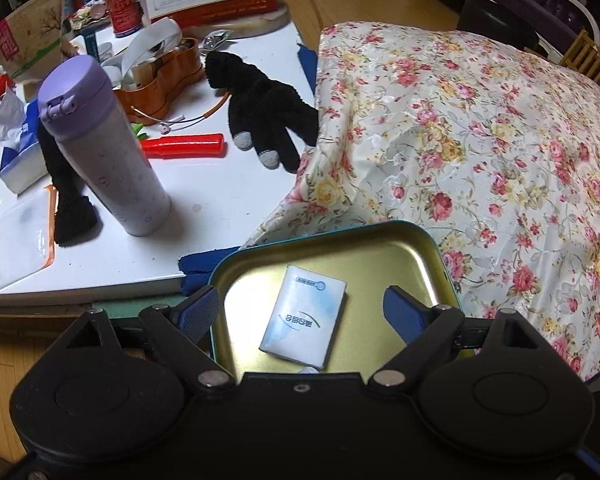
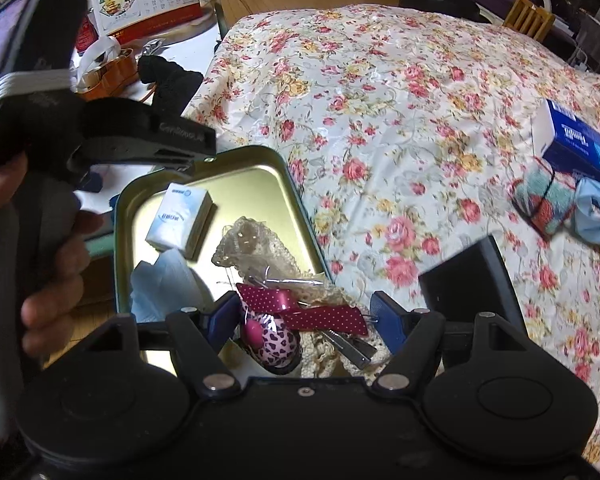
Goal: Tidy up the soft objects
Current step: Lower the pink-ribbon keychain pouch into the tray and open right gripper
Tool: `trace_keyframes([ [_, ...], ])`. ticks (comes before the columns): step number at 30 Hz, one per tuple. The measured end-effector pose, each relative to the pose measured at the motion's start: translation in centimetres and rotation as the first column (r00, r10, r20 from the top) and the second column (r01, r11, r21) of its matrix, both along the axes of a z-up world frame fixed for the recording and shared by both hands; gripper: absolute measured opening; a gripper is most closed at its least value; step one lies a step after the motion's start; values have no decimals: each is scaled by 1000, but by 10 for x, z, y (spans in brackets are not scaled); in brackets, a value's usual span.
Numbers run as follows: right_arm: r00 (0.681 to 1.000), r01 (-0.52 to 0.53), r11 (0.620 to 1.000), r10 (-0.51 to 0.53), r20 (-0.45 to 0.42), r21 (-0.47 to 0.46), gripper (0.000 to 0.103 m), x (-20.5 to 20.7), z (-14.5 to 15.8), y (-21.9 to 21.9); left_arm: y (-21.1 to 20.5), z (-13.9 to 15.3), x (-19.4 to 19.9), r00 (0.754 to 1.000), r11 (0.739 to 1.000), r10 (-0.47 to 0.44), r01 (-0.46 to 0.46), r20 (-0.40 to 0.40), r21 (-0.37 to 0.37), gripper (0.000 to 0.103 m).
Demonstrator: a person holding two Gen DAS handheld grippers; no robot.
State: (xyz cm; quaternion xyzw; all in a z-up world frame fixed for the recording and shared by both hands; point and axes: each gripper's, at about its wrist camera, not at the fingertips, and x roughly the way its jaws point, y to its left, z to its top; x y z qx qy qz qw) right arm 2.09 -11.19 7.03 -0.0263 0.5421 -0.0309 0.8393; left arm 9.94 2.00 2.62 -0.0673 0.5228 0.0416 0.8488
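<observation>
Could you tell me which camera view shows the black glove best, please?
The left wrist view: the glove lies in full on the white table, grey fingertips showing, beside the floral cloth. In the right wrist view it is only a small dark shape far off, partly hidden behind the left gripper's body.

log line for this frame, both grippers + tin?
left gripper: open, over tissue pack in tin | right gripper: around hair bow, grip unclear
</observation>
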Motion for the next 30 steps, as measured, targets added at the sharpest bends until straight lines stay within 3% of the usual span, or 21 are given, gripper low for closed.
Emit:
trace_keyframes([
  [6,1000,12,1000,-12,7,-15,72,16,-5,2,8,0,1,1000,1000,28,-28,-5,-7,88],
  [30,997,40,999,-42,-64,-38,71,14,-20,-3,-1,-4,-1,999,1000,-15,15,-30,12,89],
])
